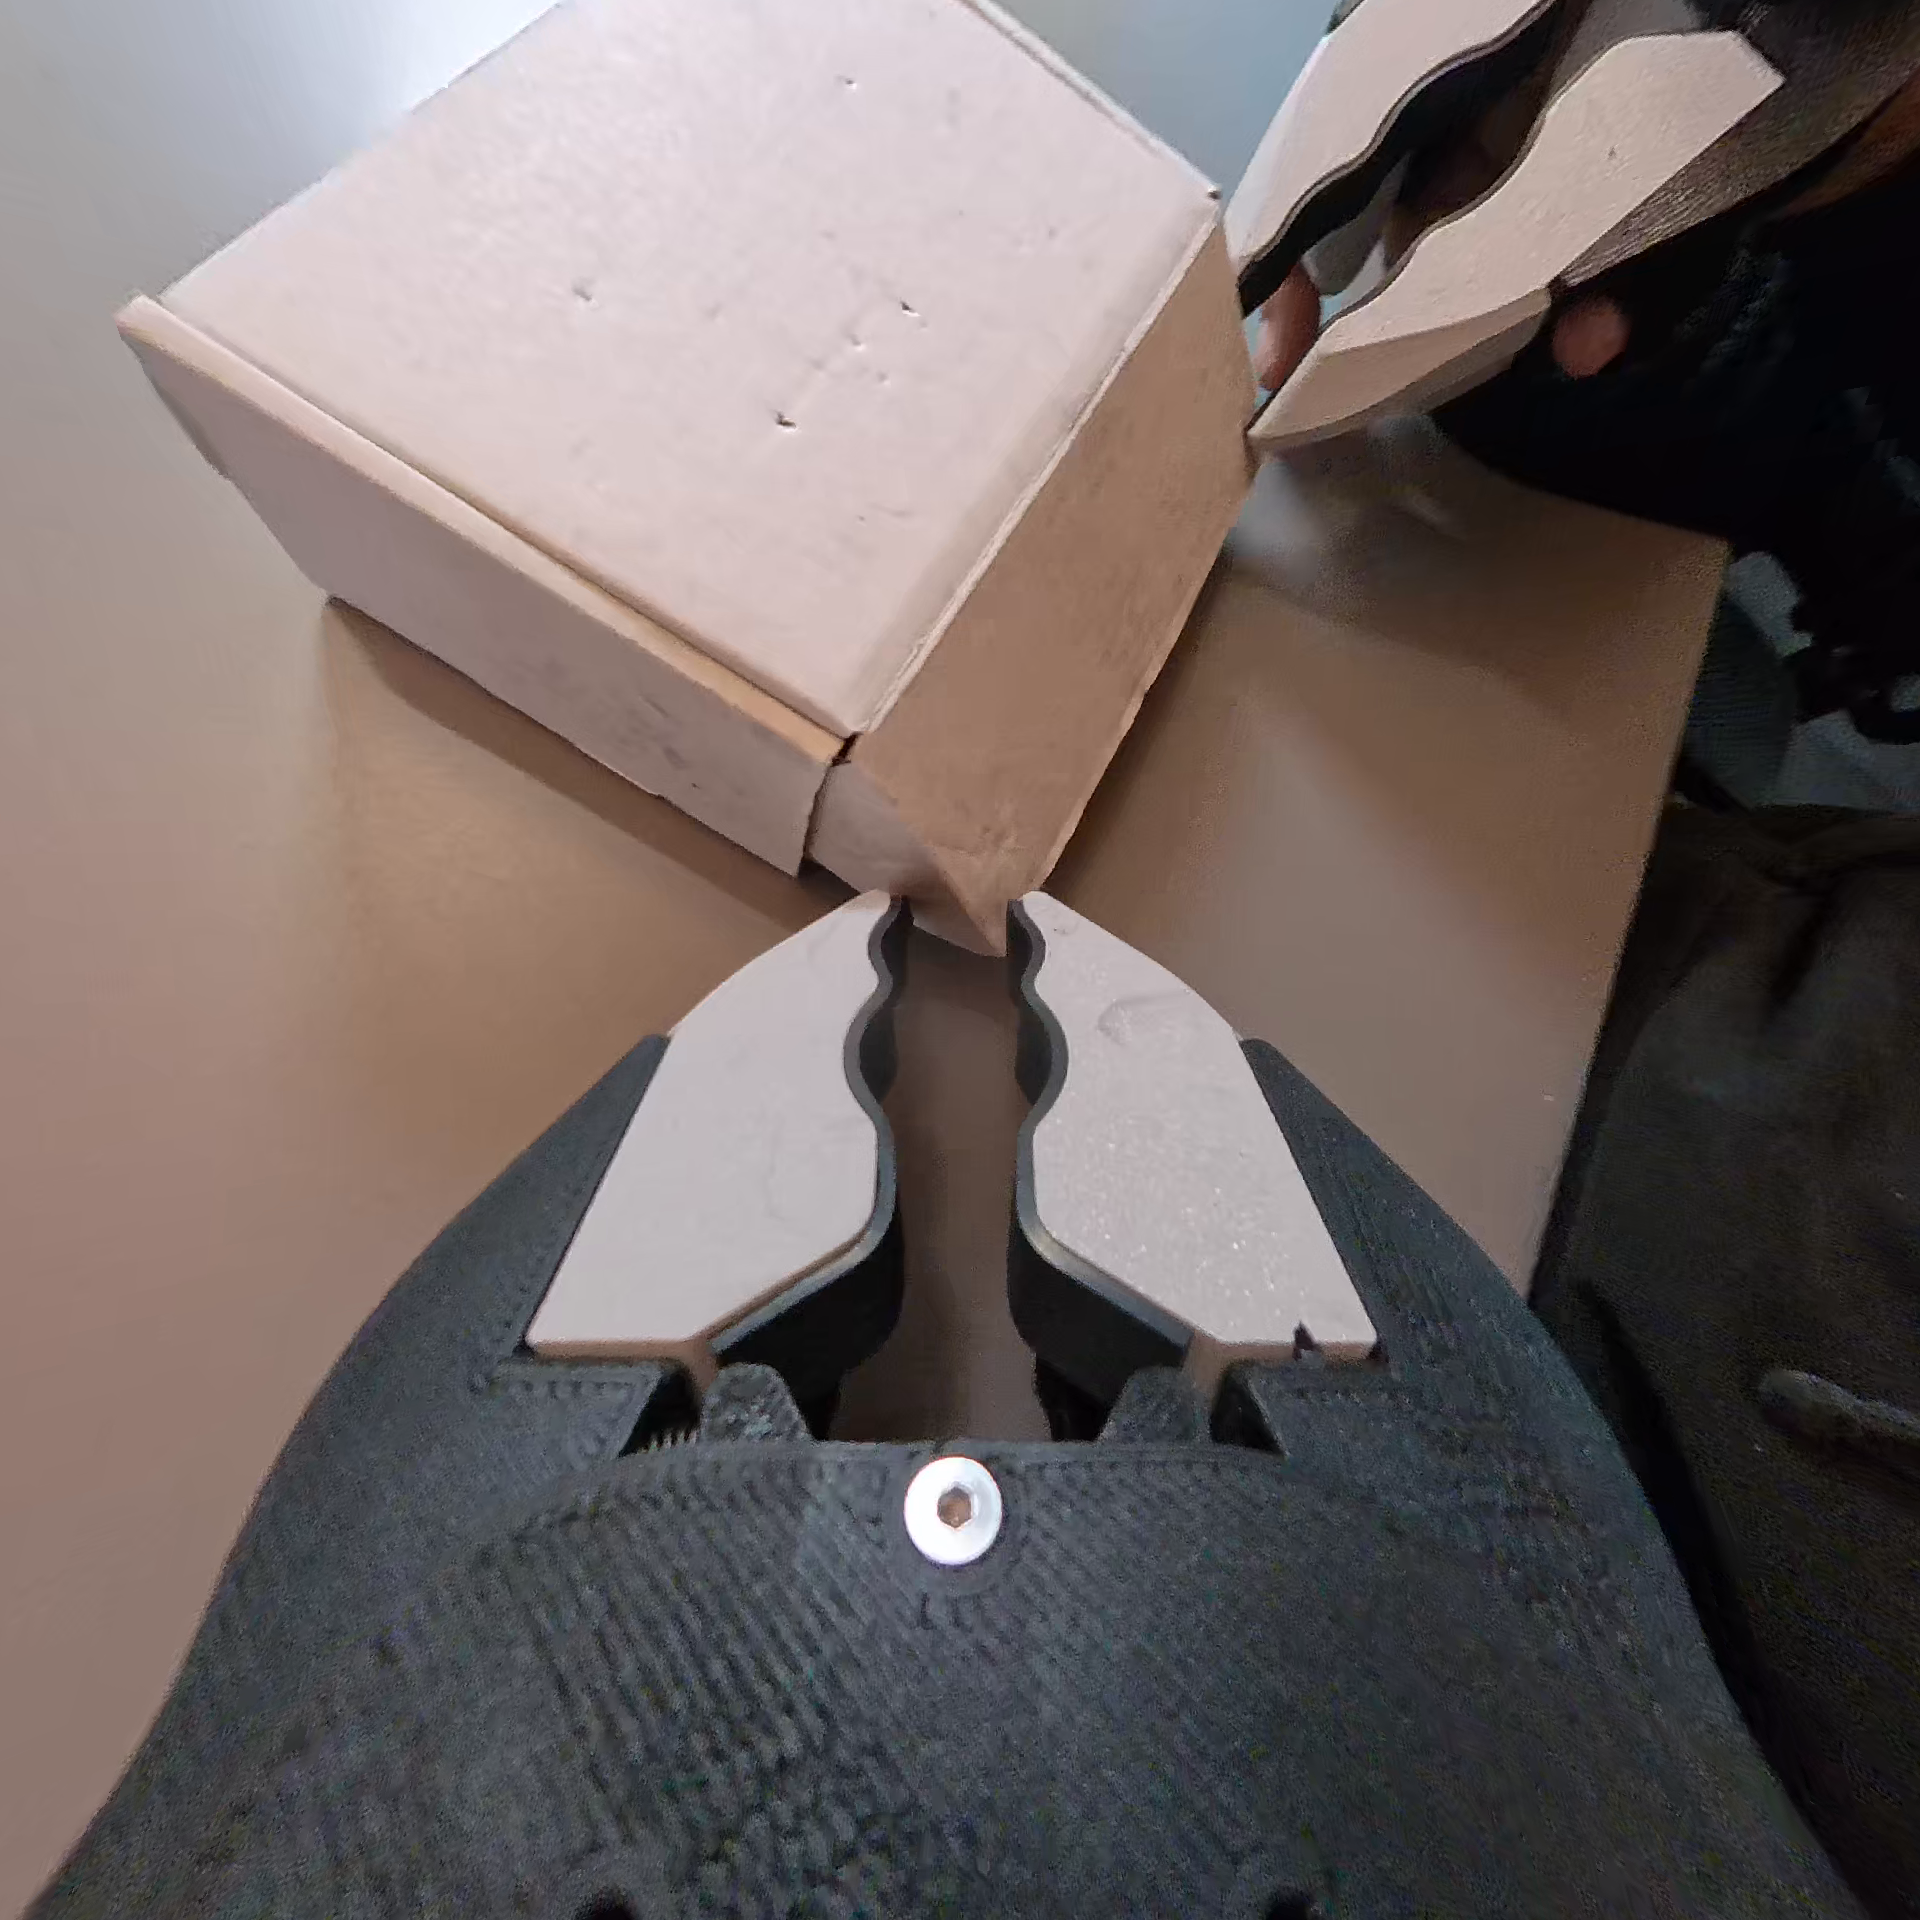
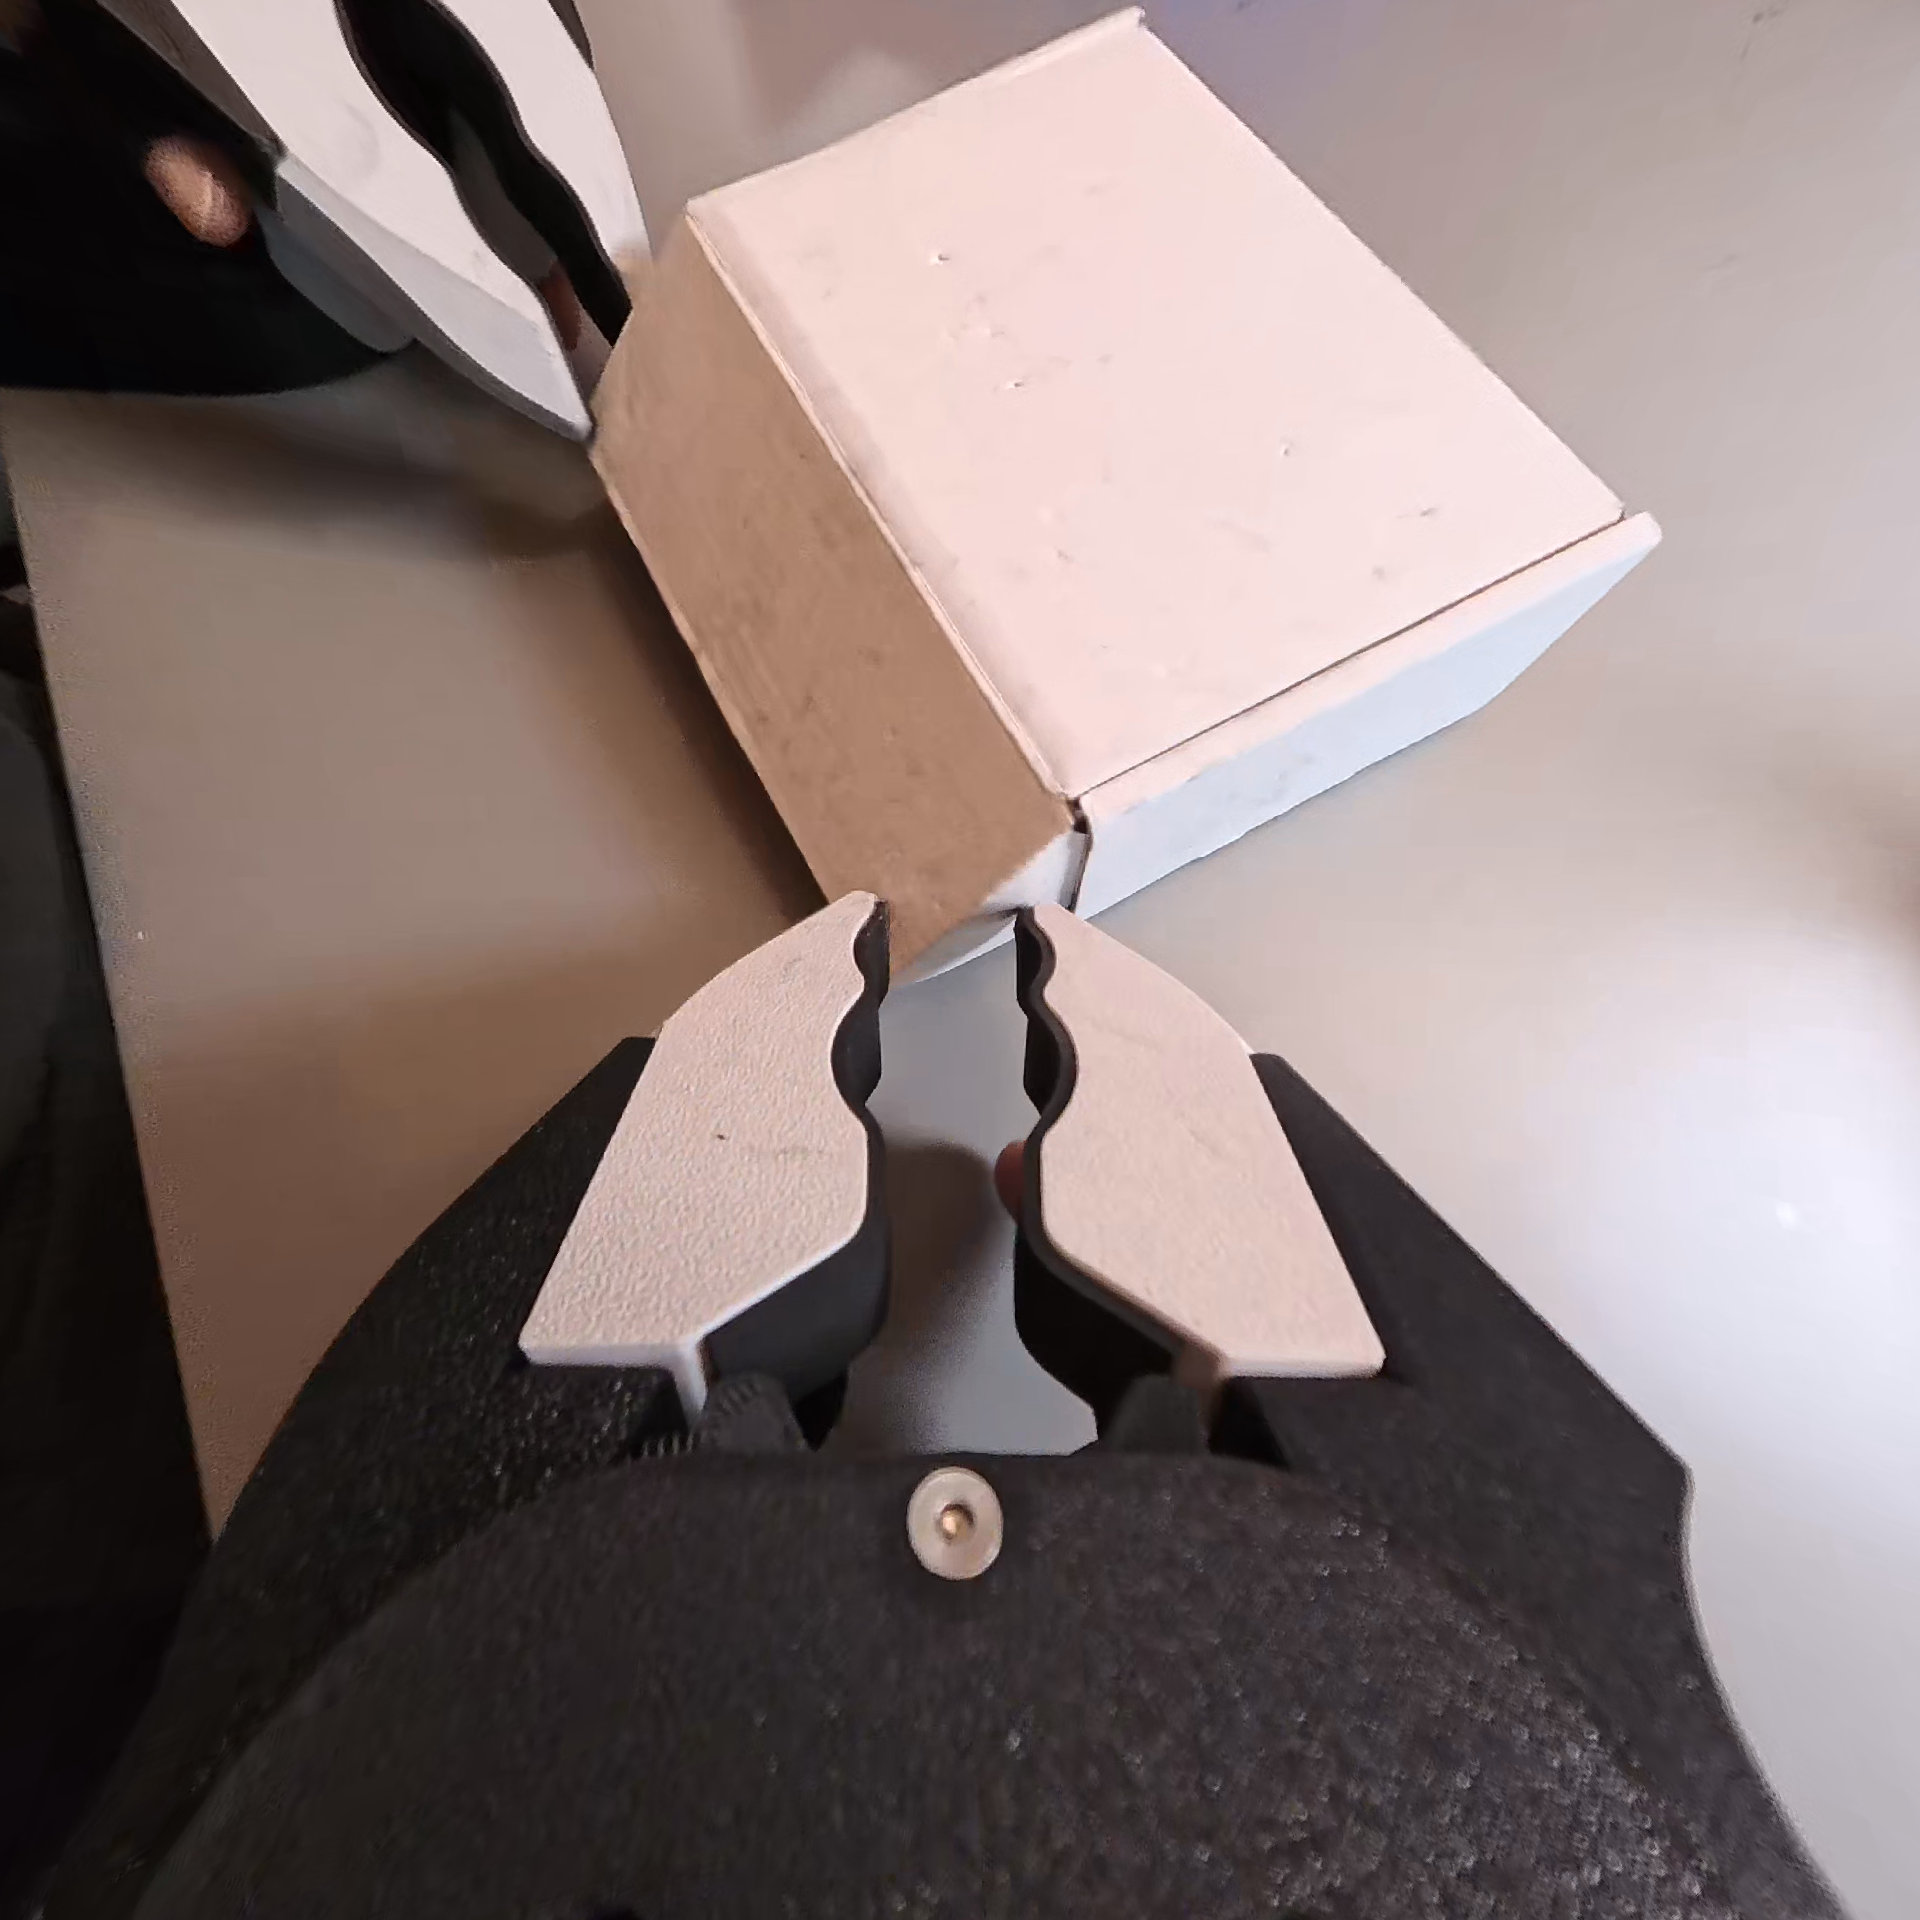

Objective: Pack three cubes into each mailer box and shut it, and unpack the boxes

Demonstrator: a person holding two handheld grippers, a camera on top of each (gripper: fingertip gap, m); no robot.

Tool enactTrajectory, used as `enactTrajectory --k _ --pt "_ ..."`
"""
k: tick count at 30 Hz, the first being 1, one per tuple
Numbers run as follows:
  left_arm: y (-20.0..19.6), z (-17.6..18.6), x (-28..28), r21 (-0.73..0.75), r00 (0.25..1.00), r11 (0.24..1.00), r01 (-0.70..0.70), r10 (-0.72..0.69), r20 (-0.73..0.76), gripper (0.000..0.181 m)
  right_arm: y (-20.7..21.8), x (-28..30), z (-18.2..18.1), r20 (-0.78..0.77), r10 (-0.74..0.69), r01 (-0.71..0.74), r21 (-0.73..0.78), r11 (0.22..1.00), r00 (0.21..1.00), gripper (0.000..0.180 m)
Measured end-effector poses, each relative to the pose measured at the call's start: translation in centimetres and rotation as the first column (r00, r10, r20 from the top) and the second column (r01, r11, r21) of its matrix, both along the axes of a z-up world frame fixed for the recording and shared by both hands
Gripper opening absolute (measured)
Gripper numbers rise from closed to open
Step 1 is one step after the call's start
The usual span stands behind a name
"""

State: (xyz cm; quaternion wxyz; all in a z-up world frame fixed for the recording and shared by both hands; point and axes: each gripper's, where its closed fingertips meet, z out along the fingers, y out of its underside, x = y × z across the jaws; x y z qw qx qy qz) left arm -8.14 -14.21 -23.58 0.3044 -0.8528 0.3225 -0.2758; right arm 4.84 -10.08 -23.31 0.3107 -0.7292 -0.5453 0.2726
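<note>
A white mailer box (image 1: 675,343) lies shut on the table, with its brown cardboard side turned toward both grippers. It also shows in the right wrist view (image 2: 1122,436). My left gripper (image 1: 958,920) has its jaws narrowly apart, pinched on one lower corner of that brown side. My right gripper (image 2: 951,925) is pinched the same way on the other lower corner. Each gripper also shows in the other's view: the right at the top right (image 1: 1252,358), the left at the top left (image 2: 608,358). No cubes are in view.
The box sits near the table's (image 1: 260,1039) edge (image 1: 1652,831), which also runs down the left of the right wrist view (image 2: 62,727). A person's dark clothing (image 1: 1766,1143) lies just past that edge. Fingertips of the hands holding the grippers show behind them.
</note>
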Motion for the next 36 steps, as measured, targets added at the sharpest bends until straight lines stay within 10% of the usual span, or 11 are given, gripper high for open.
enactTrajectory --k 1,17,36 --pt "0.2 -0.2 -0.1 0.013 1.000 1.000 -0.007 0.007 -0.030 0.016 0.0 0.0 -0.1 0.009 -0.001 0.001 -0.002 1.000 1.000 0.023" --pt "3.8 -0.5 -0.9 0.183 0.973 0.974 0.134 -0.094 -0.213 0.071 2.6 0.3 -0.4 0.122 0.082 -0.089 0.049 0.995 0.989 0.065" --pt "7.3 -1.7 -0.9 0.315 0.954 0.942 0.117 -0.020 -0.298 0.041 4.7 -0.8 -1.4 0.156 0.063 -0.105 0.280 0.954 0.986 0.029"
